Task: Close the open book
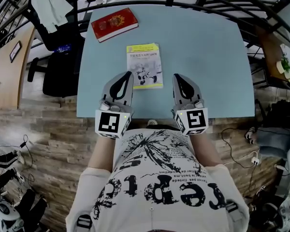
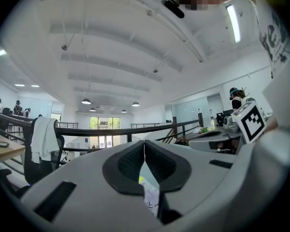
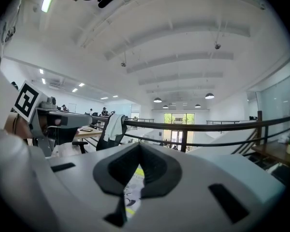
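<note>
Basically, the light-blue bench (image 1: 208, 57) carried two books. The left hand-held gripper (image 1: 130, 73) and right hand-held gripper (image 1: 175, 76) hung over its near edge, jaws pressed together, holding nothing. A red book (image 1: 114, 24) with a gold emblem lay at the far-left corner. The yellow-and-white book (image 1: 145, 65) lay shut, cover up, near the two gripper tips; its title print was too small to read.

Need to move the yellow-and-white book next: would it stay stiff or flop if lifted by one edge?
Probably floppy: the yellow-and-white book looks thin and soft-covered, lying flat on the table. Likely light, so a push should slide it across the smooth top rather than tip it.
</note>
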A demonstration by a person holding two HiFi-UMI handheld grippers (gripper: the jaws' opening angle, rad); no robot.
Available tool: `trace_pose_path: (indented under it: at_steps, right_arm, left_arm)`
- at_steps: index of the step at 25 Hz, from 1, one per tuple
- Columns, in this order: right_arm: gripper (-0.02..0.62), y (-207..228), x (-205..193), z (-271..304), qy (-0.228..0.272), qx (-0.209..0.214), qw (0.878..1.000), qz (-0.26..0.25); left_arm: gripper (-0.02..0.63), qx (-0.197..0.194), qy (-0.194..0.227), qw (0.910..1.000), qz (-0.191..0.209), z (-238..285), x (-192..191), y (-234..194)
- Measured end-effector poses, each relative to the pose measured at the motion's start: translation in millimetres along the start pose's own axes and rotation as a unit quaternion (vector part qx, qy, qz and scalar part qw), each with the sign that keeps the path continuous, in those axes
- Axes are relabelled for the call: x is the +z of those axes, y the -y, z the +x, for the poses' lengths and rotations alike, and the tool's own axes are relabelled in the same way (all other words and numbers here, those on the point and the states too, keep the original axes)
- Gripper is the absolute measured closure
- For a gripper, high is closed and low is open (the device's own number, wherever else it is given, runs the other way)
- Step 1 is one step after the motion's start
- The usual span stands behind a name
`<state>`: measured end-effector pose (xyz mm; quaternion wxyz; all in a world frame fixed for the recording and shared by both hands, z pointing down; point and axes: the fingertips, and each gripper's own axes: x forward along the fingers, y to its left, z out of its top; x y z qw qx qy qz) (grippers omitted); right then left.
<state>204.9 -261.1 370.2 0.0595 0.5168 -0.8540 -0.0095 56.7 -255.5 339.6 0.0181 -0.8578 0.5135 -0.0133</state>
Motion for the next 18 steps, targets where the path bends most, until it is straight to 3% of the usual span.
trace_pose_path:
  at_steps: [18]
  right_arm:
    - [0.588,7.1,6.5,-0.5,0.013,0.010,1.000,-0.018]
  left_arm:
    - [0.584,0.015,-0.006,0.9999,0.003,7.4,3.3,9.9]
